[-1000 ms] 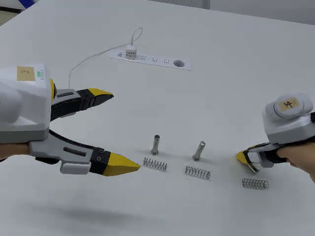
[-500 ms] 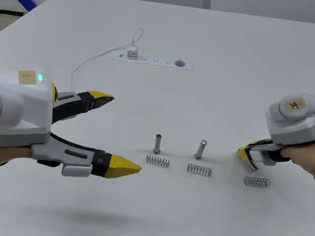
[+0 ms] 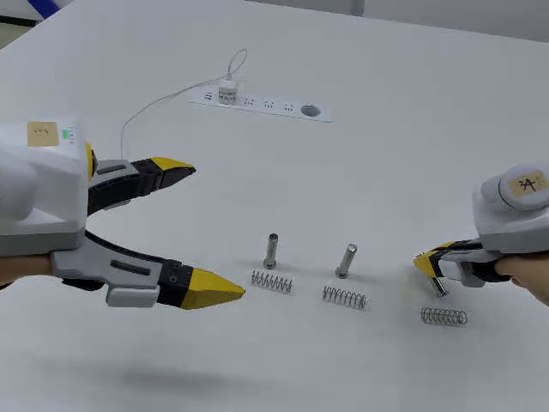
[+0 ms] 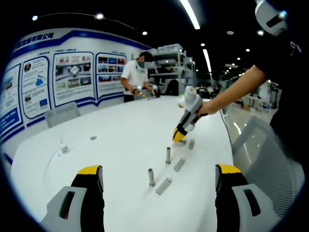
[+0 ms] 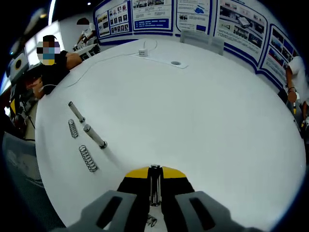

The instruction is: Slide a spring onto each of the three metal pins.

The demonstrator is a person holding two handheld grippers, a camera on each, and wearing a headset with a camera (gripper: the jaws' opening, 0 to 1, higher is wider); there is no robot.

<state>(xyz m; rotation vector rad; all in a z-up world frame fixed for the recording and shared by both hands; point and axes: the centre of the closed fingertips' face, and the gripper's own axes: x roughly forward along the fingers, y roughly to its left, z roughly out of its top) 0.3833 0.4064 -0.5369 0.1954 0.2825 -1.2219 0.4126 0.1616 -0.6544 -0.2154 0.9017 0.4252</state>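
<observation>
Currently my right gripper (image 3: 426, 263) is pinched tight on a pin (image 3: 438, 287) just beside the nearest spring (image 3: 444, 317). My left gripper (image 3: 216, 230) gapes empty. Thin grip, so the pin may twist loose.

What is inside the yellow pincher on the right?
A metal pin, clamped between the right gripper's shut jaws. The jaws cover part of the pin, so its full length cannot be seen.

- I see a white table (image 3: 412, 129).
- A white power strip (image 3: 262, 105) lies flat on the far side, with an adapter (image 3: 227, 91) plugged in and a thin cable (image 3: 163, 103) curving off left.
- Nearer me, the left pin (image 3: 271, 251) and the middle pin (image 3: 346, 261) stand upright, apart.
- The left spring (image 3: 271, 281) and the middle spring (image 3: 344, 298) each lie just in front of a pin; the right spring (image 3: 444, 317) lies farther right.
</observation>
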